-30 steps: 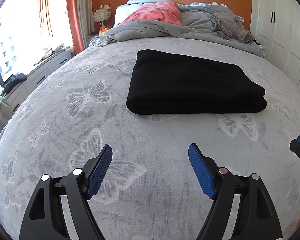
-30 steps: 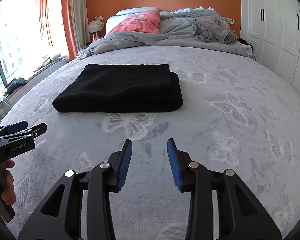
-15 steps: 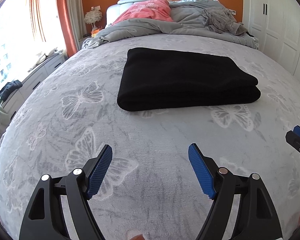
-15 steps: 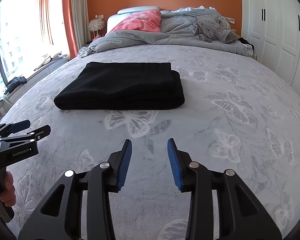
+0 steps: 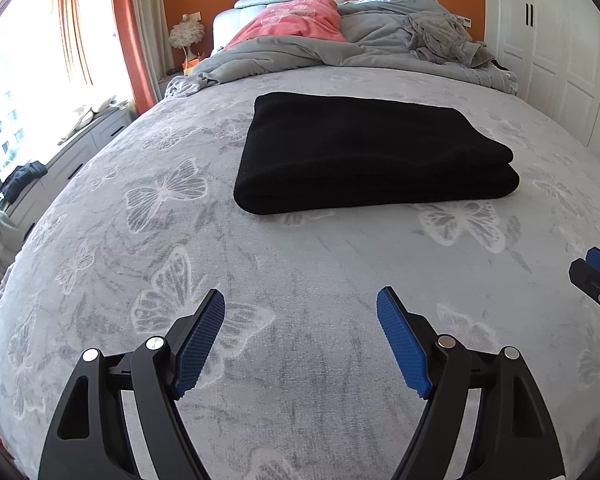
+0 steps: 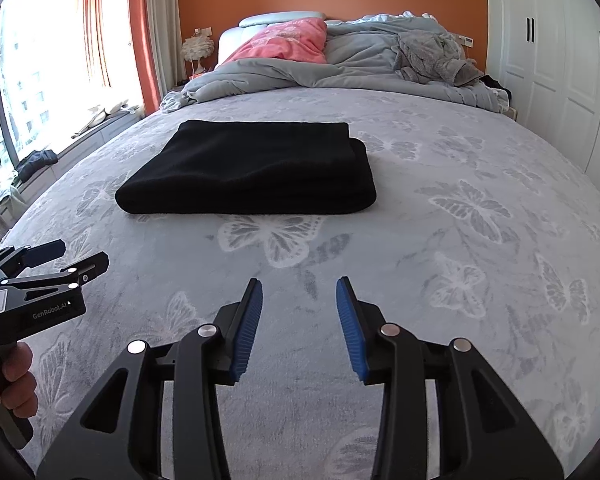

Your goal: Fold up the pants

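Note:
The black pants (image 5: 364, 152) lie folded in a neat thick rectangle on the grey butterfly bedspread (image 5: 260, 264); they also show in the right wrist view (image 6: 252, 168). My left gripper (image 5: 300, 300) is open and empty, held above the bedspread well short of the pants. My right gripper (image 6: 299, 286) is open and empty, also short of the pants. The left gripper also shows at the left edge of the right wrist view (image 6: 60, 258), and the right gripper's tip at the right edge of the left wrist view (image 5: 596, 268).
A rumpled grey duvet (image 5: 380, 44) and a pink pillow (image 5: 296, 18) lie at the bed's head. White wardrobe doors (image 6: 548, 60) stand on the right. A window and a low sill (image 6: 100, 120) with small items are on the left.
Both grippers have drifted slightly, so the pants sit a little differently in each view. The pants have not moved and both jaws stay open.

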Demonstrator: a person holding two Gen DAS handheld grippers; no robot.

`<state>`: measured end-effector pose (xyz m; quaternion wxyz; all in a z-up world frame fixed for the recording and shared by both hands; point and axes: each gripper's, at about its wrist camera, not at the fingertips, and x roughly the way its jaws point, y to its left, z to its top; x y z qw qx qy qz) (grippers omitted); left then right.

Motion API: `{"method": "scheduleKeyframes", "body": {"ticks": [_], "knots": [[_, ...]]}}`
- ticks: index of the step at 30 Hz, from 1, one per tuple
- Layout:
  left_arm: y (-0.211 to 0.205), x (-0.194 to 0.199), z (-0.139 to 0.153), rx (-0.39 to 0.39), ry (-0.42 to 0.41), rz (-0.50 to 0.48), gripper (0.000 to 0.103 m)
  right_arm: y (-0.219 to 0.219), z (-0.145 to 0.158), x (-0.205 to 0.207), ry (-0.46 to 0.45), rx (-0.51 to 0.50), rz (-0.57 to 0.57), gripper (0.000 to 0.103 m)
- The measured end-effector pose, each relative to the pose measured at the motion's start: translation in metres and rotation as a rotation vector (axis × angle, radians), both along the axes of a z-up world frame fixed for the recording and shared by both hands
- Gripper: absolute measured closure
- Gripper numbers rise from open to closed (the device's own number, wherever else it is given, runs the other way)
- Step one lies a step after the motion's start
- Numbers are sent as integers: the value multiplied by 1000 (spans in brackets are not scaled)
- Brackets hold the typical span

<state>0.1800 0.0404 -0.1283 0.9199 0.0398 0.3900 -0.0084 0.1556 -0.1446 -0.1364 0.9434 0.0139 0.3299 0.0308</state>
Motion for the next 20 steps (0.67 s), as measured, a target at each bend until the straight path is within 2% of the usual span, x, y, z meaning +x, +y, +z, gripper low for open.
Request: {"method": "scheduleKeyframes", "body": {"ticks": [3, 9, 11, 13, 20], "knots": [[-4, -8, 4, -14, -33, -16, 27, 0, 1, -2, -3, 1, -2, 59], [-8, -21, 13, -9, -82, -37, 27, -2, 0, -6, 4, 11, -10, 57], [-8, -22, 13, -12, -71, -42, 24, -3, 1, -9, 3, 9, -14, 57], [-9, -21, 12, 0, -43, -49, 11, -2, 2, -12, 2, 3, -13, 56], [-11, -33, 10, 1, -4, -66, 11, 0, 9, -23, -13, -6, -12, 52]]}}
